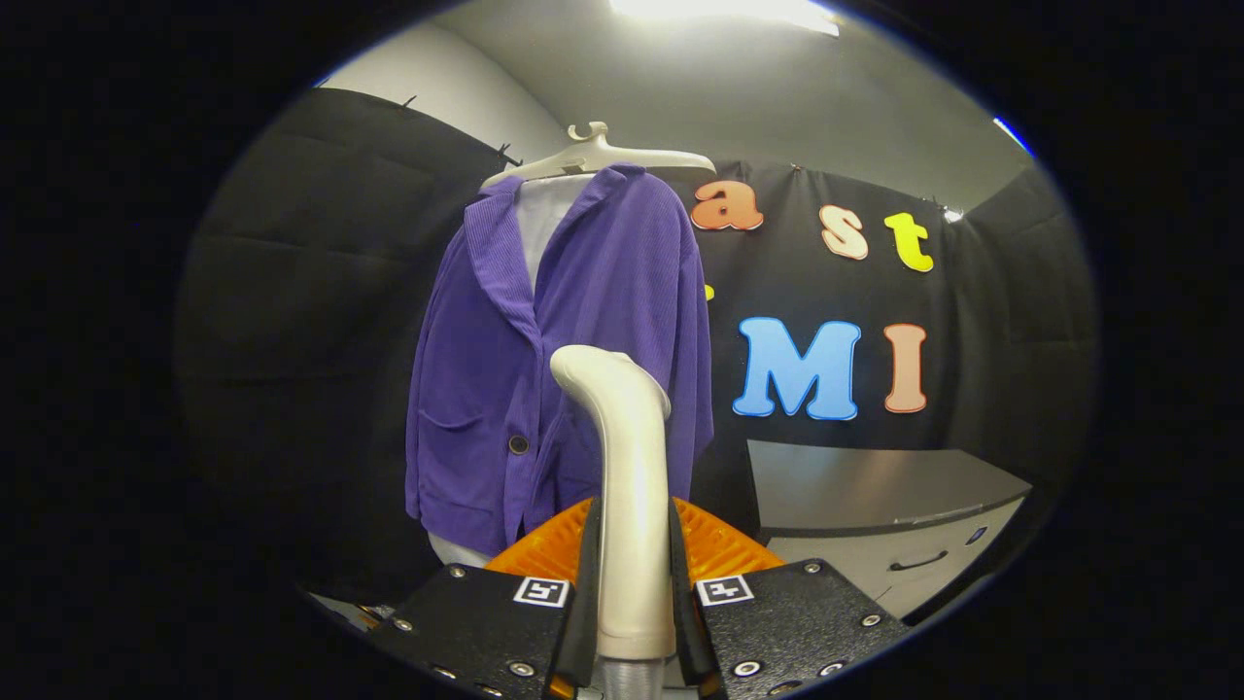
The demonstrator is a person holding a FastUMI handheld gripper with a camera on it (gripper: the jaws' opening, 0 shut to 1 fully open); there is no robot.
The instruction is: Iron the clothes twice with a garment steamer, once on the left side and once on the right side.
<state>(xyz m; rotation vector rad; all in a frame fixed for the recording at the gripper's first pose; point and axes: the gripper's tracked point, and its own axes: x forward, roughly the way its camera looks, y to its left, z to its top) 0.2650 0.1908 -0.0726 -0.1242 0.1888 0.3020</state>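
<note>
While hung on its hanger (603,156), purple jacket (583,369) beyond claw (632,583)-clamped steamer (627,467).

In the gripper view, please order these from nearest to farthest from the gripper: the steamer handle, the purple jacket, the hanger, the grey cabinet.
1. Steamer handle: clamped between the fingers of the gripper.
2. Purple jacket: just ahead, beyond the steamer head.
3. Hanger: at the jacket's top, higher up.
The grey cabinet stands to the right; I cannot rank it against the jacket.

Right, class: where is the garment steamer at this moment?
In the gripper view, the garment steamer stands upright, clamped between the claw's fingers, its head just before the purple jacket's lower front.
</note>
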